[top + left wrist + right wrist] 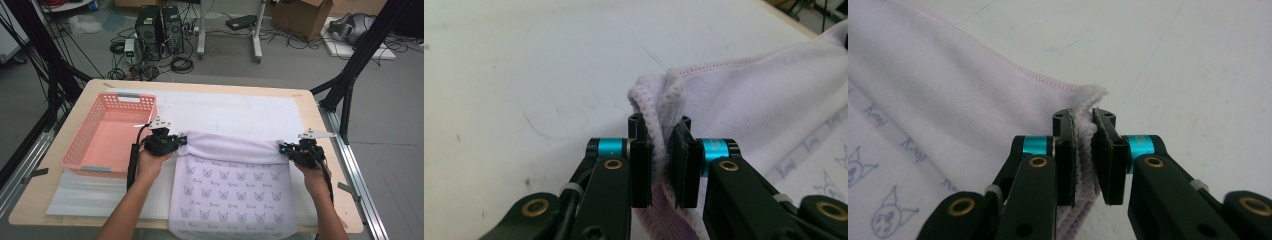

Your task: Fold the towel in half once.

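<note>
With both the left gripper [181, 140] and right gripper [283, 148] clenched on the towel [232, 192] corners, carry the fold evenly toward six o'clock, keeping the edge taut.

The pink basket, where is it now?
In the high view the pink basket stands at the table's left, beside the left gripper and the towel.

1. A light wooden worktop [320, 130] carries everything, under both tools.
2. A white sheet [240, 112] covers most of it, stretching beyond the tools.
3. A pink basket [107, 135] stands on it just outside the left tool [181, 140].
4. A lilac towel [232, 192] lies between the left tool and the right tool [284, 148], its far edge pinched in both.
</note>
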